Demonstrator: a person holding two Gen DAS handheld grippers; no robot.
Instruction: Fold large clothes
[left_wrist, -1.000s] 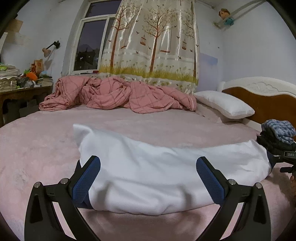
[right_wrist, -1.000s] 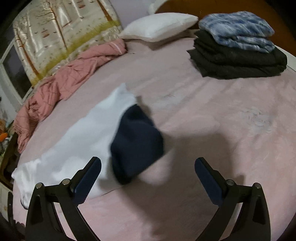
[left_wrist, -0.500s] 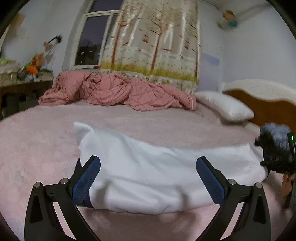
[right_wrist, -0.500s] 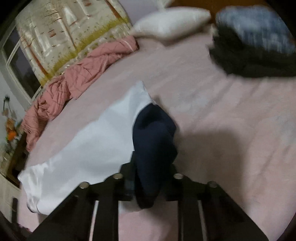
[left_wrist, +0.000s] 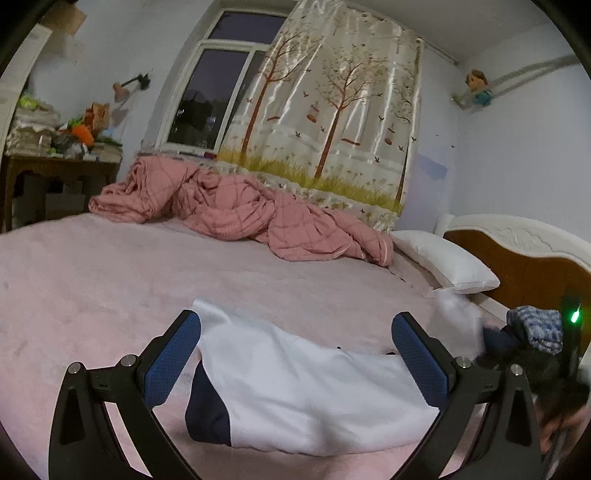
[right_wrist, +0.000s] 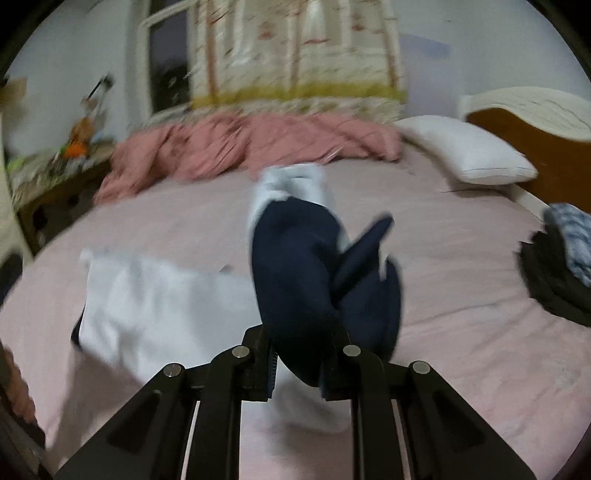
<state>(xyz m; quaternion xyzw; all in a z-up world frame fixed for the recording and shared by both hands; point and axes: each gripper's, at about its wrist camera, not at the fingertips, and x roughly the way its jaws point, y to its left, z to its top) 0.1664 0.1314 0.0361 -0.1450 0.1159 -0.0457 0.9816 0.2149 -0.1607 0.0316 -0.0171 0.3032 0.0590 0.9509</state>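
A white garment with navy sleeves lies across the pink bed. My left gripper is open and empty, its blue pads on either side of the garment's near end, above it. My right gripper is shut on the navy sleeve end and holds it lifted off the bed; the white body trails down to the left. The right wrist view is motion-blurred.
A crumpled pink quilt lies at the far side of the bed. A white pillow rests by the wooden headboard. A stack of folded dark and blue clothes sits at the right. A cluttered desk stands left.
My right gripper closed on the navy sleeve end and lifted it up off the bed, swinging toward the window. My left gripper stayed open and tilted upward a little.
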